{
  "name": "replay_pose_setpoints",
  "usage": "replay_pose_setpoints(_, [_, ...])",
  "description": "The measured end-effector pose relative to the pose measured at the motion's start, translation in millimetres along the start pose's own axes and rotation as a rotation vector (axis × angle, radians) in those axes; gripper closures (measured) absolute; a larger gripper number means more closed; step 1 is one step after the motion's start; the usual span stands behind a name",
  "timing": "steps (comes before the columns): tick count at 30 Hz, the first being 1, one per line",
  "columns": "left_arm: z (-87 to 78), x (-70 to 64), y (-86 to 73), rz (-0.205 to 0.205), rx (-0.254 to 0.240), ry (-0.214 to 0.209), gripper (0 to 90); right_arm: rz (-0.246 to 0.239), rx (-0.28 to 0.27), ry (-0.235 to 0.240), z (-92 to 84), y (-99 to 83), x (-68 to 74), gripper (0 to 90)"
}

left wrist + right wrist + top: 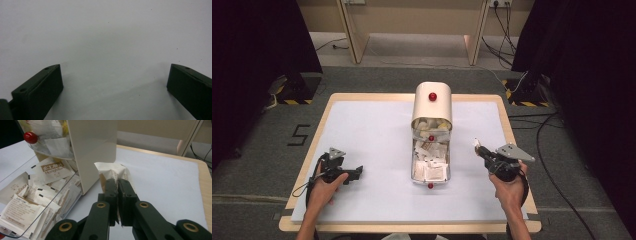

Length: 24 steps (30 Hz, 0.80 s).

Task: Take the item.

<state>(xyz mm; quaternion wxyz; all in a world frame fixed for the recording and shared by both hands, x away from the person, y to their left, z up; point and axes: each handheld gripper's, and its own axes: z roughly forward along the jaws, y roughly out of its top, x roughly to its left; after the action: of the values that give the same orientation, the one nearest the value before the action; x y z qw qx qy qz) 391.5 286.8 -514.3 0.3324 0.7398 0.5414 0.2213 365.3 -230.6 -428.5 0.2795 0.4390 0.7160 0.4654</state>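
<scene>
right gripper jaws pinched on a sachet, held just right of the dispenser at table centre. left gripper jaws spread, low over bare table.

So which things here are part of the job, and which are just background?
In the job:
- right gripper, shut on a sachet
- cream dispenser with its clear drawer of sachets
- left gripper, open, above the white mat

Lying about:
- floor cables
- wooden table legs
</scene>
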Motion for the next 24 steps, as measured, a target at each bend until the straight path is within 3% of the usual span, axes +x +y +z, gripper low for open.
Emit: replay_pose_setpoints(24, [0.0,0.0,0.0,0.000,0.000,0.000,0.0,0.033,0.026,-0.056,4.4,-14.4,-21.4,86.7])
